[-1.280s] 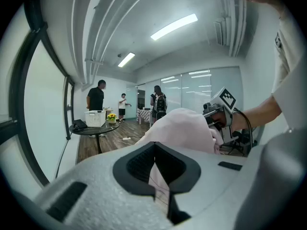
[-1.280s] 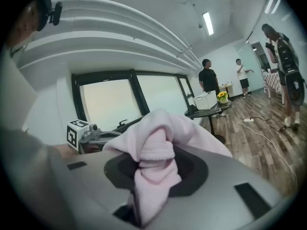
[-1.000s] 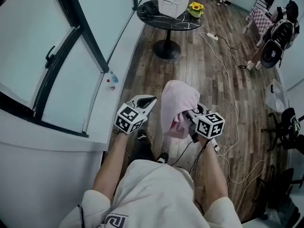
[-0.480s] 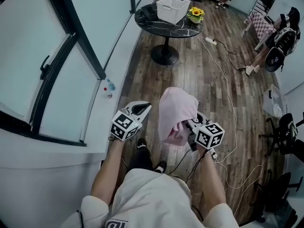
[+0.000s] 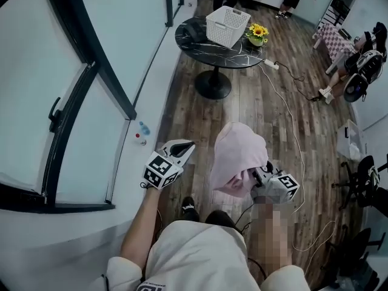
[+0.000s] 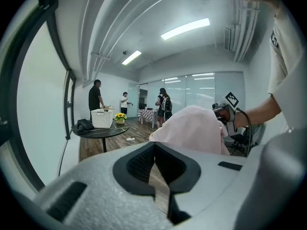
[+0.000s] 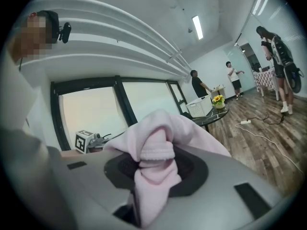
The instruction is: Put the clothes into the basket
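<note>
wooden floor underfoot; right hand-held gripper clamps a pink cloth, left hand-held gripper closed on nothing.

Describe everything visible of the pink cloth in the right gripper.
The pink cloth is a soft, fleecy-looking garment, bunched and draped. The right gripper is shut on a gathered fold; the rest mounds over the jaws and hangs below, held in air above the wood floor. The left gripper is apart from it.
</note>
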Tool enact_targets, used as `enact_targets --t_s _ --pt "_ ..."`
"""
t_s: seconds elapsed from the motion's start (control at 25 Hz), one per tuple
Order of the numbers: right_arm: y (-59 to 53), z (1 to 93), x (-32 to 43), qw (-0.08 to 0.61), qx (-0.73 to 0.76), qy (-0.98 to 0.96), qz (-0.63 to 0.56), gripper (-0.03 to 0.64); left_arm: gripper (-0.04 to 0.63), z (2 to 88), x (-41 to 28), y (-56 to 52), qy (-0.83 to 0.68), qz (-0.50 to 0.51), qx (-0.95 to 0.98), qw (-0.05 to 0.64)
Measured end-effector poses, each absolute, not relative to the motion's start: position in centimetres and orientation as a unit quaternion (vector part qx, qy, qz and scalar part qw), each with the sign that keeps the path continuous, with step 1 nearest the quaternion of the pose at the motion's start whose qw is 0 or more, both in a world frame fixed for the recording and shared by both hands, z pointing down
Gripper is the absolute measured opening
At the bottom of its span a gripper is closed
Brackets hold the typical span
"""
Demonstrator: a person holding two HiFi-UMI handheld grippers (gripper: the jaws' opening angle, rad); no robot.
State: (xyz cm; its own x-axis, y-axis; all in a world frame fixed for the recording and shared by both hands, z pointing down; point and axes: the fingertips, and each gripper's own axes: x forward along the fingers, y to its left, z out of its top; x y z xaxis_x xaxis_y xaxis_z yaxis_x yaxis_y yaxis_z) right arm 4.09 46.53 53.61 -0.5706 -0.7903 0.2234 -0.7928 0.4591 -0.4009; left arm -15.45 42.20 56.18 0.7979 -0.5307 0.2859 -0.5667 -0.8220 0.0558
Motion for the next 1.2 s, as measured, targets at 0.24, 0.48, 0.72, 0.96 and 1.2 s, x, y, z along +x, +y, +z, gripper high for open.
enact_targets --t_s 0.24,0.48,0.72,0.96,1.2 --pt "41.5 52.9 4.1 0.005 0.475 -0.851 0.225 0.123 0.015 55.4 -17.9 36.8 -0.294 0.142 0.944 0.053" --pt "34.6 53.5 4.1 0.002 0.47 -0.855 0.217 0.123 0.015 55.9 -18.3 31.0 -0.296 0.15 0.942 0.048" --pt "24.9 53.4 4.7 -0.007 0.453 -0.864 0.218 0.123 0.015 56.6 -16.9 22.6 -0.301 0.165 0.938 0.056" --pt "16.1 52.2 6.5 -0.001 0.431 -0.876 0.218 0.123 0.015 55.1 -14.2 13.4 -0.309 0.165 0.935 0.052" --pt "8.3 50.5 8.3 0.005 0.414 -0.887 0.206 0.123 0.015 52.9 -11.4 4.4 -0.323 0.159 0.933 0.03"
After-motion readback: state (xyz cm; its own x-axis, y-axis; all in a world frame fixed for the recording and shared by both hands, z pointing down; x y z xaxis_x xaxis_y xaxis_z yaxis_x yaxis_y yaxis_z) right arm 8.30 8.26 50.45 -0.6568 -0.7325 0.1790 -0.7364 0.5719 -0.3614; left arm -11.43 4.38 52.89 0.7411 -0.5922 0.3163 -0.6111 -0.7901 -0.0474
